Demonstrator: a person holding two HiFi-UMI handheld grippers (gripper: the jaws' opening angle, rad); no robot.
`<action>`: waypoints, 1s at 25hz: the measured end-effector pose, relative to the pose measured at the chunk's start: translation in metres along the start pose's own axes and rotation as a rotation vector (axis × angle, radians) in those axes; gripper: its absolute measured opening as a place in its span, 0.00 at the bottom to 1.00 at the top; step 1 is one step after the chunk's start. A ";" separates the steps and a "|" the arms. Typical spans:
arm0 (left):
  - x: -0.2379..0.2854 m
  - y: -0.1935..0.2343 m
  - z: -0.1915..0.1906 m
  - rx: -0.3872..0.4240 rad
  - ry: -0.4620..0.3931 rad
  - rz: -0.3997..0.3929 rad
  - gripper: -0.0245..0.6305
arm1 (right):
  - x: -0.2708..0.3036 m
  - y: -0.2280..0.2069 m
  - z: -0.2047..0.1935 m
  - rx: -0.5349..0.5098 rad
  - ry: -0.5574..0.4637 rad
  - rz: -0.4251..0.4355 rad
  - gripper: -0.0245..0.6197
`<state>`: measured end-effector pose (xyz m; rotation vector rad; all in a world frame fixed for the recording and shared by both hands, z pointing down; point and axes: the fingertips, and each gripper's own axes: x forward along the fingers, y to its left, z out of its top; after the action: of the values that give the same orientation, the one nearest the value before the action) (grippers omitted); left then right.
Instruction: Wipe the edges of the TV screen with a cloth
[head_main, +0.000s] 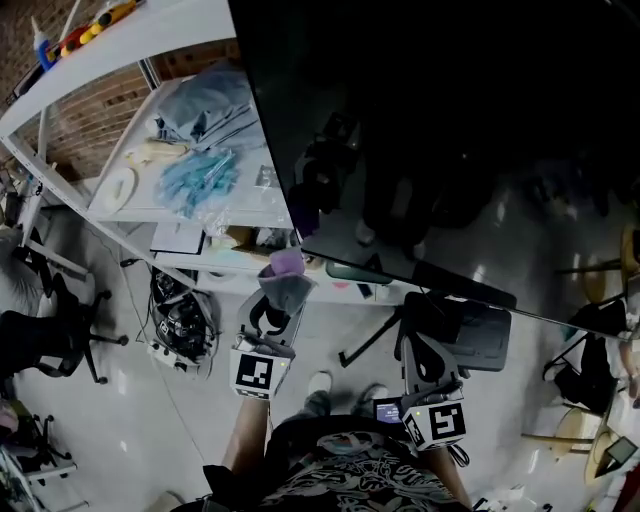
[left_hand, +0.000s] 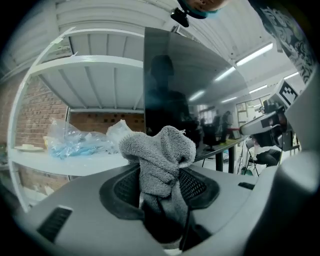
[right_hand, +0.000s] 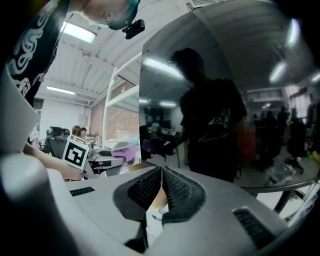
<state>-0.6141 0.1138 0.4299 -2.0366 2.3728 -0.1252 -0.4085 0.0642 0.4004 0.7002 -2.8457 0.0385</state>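
While clamped between the L gripper (left_hand: 160, 187) jaws, the grey cloth (left_hand: 159, 150) stands bunched. Its long axis runs along the jaws, free end pointing fwd at the TV screen (left_hand: 175, 85), near its lower left corner. L forearm (head_main: 250, 435) stretches fwd. R gripper (right_hand: 160, 185) sits below the screen, jaws pressed together w/ nothing between.

grey fluffy cloth (left_hand: 160, 155) up front, black ribbed pads (left_hand: 196, 186) either side, tv screen (head_main: 450, 130) glossy black, shelf (head_main: 120, 40) white, brick wall (left_hand: 37, 112) reddish-brown, pale blue bits in the clear bags (head_main: 200, 180), black-and-white squares on the marker cube (head_main: 253, 373)
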 end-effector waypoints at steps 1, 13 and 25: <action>0.003 0.001 -0.004 -0.001 0.007 0.010 0.34 | -0.001 -0.005 -0.002 0.001 0.007 -0.008 0.09; 0.041 0.010 -0.027 0.029 0.104 0.023 0.34 | -0.012 -0.022 -0.018 0.014 0.064 -0.055 0.09; 0.070 0.012 -0.032 0.019 0.095 -0.025 0.34 | -0.025 -0.025 -0.027 0.026 0.086 -0.130 0.09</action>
<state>-0.6384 0.0487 0.4642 -2.0981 2.3909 -0.2491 -0.3700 0.0552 0.4208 0.8663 -2.7161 0.0839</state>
